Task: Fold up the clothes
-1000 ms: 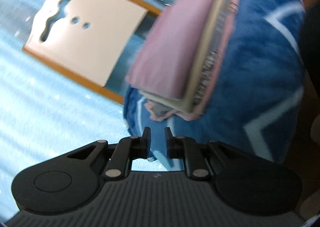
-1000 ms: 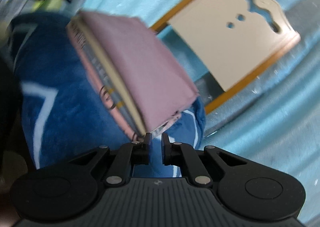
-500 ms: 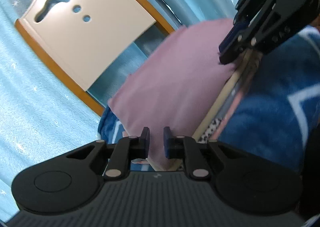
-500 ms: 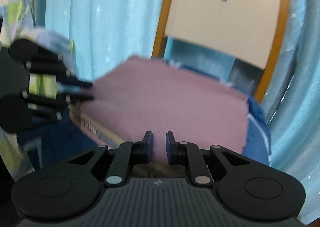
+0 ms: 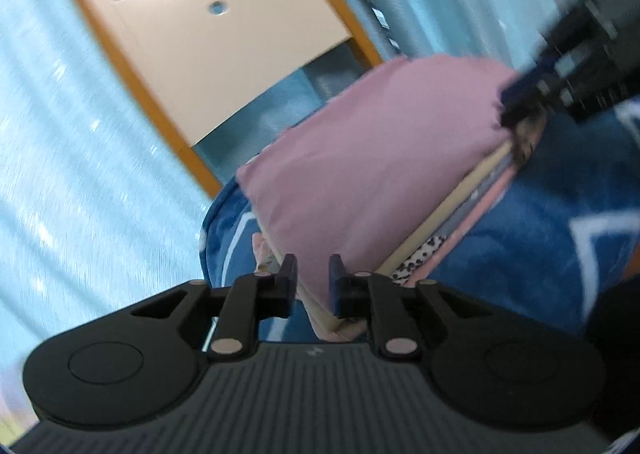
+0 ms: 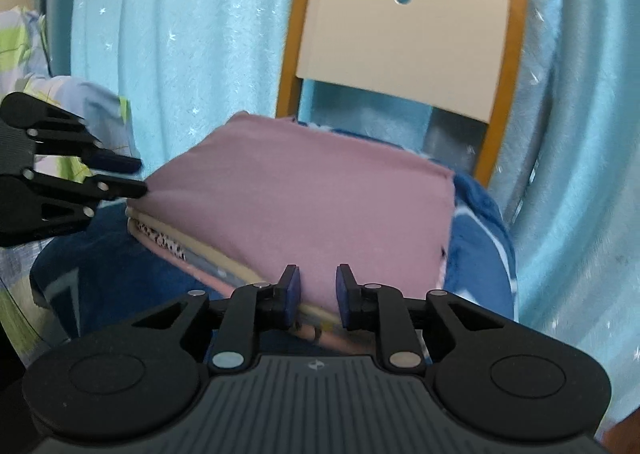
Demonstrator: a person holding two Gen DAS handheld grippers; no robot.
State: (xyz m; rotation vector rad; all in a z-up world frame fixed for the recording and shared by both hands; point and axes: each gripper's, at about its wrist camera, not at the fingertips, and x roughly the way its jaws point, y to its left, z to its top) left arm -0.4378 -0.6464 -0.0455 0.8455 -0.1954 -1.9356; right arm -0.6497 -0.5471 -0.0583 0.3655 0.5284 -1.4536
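Blue curtain (image 6: 180, 53) behind. Both grippers, left gripper (image 5: 313, 282) and right gripper (image 6: 317, 290), narrowly parted at pink stack (image 6: 304, 205); placement step, next: release, withdraw.

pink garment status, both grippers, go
Left gripper and right gripper: fingers open, astride edges of the folded pink garment. It tops a stack on the blue blanket. Nothing in the way.

Cream chair back (image 6: 408, 25), pale blue curtain (image 6: 192, 33).

One stack of folded clothes (image 6: 304, 197), two hand-held grippers, one blue blanket (image 5: 532, 246), one chair (image 6: 408, 25)
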